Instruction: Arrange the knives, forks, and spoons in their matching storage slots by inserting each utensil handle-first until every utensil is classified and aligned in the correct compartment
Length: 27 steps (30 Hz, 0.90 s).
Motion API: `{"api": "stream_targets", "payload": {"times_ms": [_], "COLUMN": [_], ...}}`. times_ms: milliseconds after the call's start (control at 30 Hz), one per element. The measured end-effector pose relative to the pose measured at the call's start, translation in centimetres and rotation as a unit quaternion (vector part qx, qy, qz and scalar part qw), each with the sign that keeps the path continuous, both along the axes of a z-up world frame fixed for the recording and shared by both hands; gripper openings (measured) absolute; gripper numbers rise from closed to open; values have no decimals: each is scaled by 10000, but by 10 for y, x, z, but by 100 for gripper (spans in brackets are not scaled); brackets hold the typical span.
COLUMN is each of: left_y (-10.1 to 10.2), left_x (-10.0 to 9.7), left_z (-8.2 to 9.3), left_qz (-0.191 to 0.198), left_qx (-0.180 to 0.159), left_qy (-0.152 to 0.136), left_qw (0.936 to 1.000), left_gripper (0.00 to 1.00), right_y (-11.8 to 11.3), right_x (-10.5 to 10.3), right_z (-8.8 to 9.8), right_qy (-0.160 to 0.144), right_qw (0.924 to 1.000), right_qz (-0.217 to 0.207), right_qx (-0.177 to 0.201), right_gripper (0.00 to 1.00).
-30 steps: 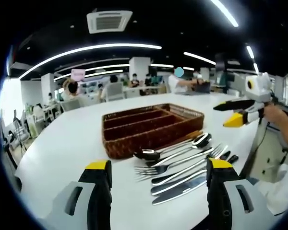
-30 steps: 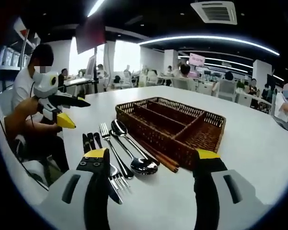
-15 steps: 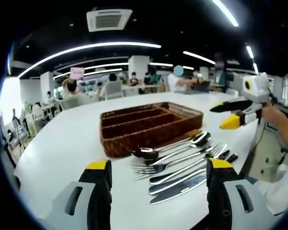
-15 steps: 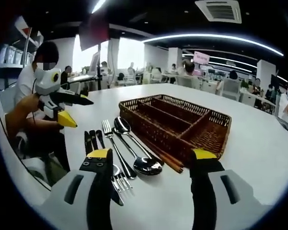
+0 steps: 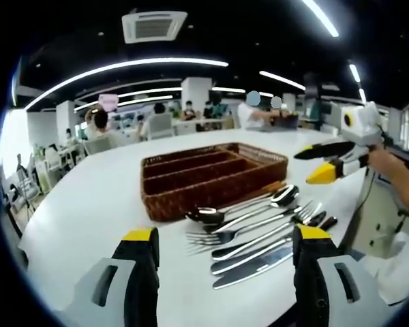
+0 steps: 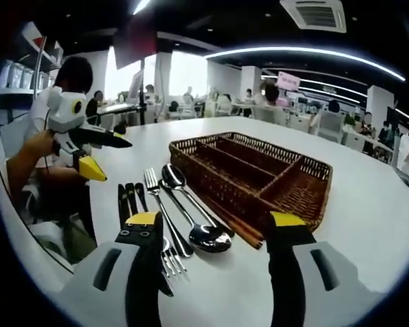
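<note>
A brown wicker basket [image 5: 191, 196] with long compartments stands empty on the white table [image 5: 82, 204]. In front of it lie two spoons [image 5: 249, 206], forks [image 5: 255, 230] and black-handled knives [image 5: 255, 259], side by side. My left gripper [image 5: 226, 234] hovers open just short of them, holding nothing. In the right gripper view the basket [image 6: 215, 182] sits right of the spoons [image 6: 194, 214], a fork [image 6: 158, 208] and the knives [image 6: 128, 199]. My right gripper [image 6: 214, 219] is open above the spoon bowls. Each gripper appears in the other's view, left gripper [image 6: 82, 148] and right gripper [image 5: 330, 158].
Brown chopsticks [image 6: 232, 227] lie along the basket's near wall. The table's curved edge [image 6: 61, 252] runs close to the knives, beside the seated person [image 6: 37, 170]. Desks, chairs and people stand far behind the table.
Both views have drifted a little closer to the utensils. The utensils and the basket lie where they were, and both grippers stay open.
</note>
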State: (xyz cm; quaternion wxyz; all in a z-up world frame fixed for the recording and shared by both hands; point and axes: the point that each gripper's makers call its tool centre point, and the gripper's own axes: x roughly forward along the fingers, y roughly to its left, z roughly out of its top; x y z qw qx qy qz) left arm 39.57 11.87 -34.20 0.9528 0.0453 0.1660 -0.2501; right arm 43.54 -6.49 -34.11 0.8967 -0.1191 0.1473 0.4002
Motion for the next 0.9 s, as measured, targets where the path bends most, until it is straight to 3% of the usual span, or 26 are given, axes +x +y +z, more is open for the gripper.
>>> {"api": "stream_targets", "payload": {"times_ms": [800, 900], "left_y": [-6, -11], "left_x": [0, -2], "left_z": [1, -1], "left_qz": [-105, -197], "left_qx": [12, -109], "left_qy": [5, 55], "left_qw": [9999, 9997], "left_gripper": [80, 78], "right_y": [14, 15], "right_x": [0, 0], "right_z": [-13, -14], "right_qy": [168, 156], "right_qw": [9997, 9996], "right_qz": [165, 212], "right_qx": [-69, -88], "right_gripper": [55, 53]}}
